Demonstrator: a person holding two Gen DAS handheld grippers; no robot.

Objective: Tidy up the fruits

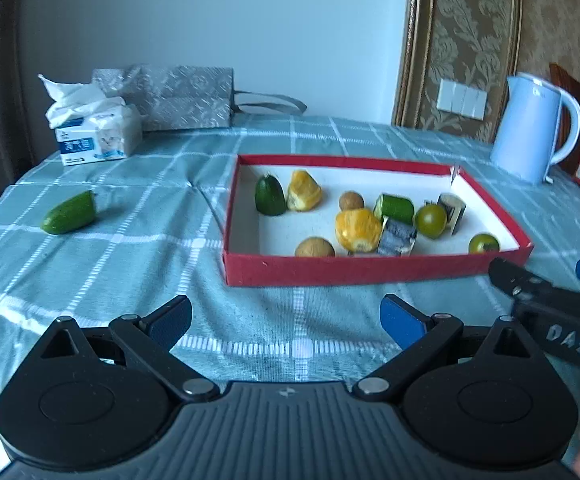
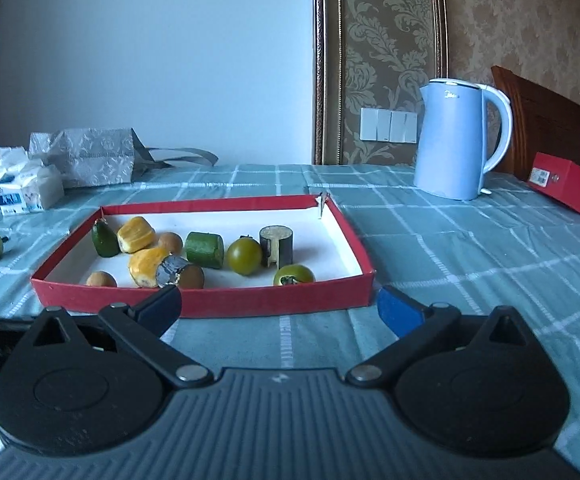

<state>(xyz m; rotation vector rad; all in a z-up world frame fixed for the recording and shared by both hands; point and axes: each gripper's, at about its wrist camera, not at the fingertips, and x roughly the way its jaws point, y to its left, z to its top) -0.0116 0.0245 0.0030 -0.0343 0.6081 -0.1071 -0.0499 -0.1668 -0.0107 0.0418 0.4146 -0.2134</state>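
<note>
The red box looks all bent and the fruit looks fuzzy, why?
In the left wrist view the fisheye lens bows the shallow red cardboard box and the checked teal tablecloth, and the fruit inside is slightly smeared; in the right wrist view the box bends less and the pale blue plastic kettle looks sharp. Light is soft in both, without glare.

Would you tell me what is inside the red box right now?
The red box holds two yellow pieces, green chunks, two green tomatoes, brown balls and dark cylinders. Its near wall hides the floor strip behind it.
</note>
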